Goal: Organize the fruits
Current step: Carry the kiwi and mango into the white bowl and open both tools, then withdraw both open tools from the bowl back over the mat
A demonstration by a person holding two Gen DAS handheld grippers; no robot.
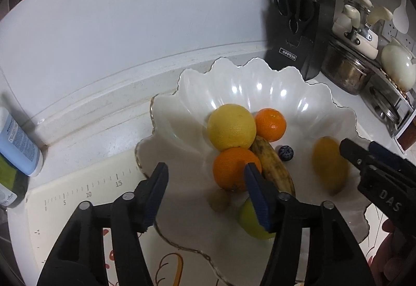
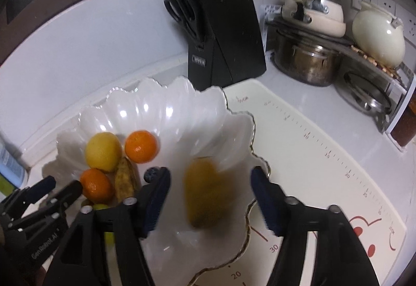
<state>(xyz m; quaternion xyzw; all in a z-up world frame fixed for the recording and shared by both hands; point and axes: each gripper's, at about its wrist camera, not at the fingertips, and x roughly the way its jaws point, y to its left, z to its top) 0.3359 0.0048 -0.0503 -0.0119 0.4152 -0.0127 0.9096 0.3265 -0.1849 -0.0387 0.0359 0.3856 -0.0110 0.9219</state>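
The white scalloped bowl [image 1: 260,83] on the worktop [image 2: 299,93] holds one lemon [image 1: 231,126], two oranges [image 1: 270,125] [image 1: 232,169], one banana [image 1: 273,166], one blueberry [image 1: 285,152], and a blurred yellow fruit [image 2: 206,195] towards its right side. A green fruit [image 1: 249,221] and a small pale one [image 1: 219,200] lie at the near edge, partly hidden by the left hand-held gripper [image 1: 206,195].

That gripper hovers over the bowl with jaws wide apart, empty; its right finger overlaps the nearer orange in view, though contact cannot be told. The right hand-held gripper [image 2: 210,197] is also spread wide, the blurred yellow fruit between its fingers but touching neither.

Behind stand one knife block [image 2: 228,34], a steel pot [image 2: 306,62] and a cream kettle [image 2: 377,34]. A measuring mat [image 2: 325,169] lies under the bowl.
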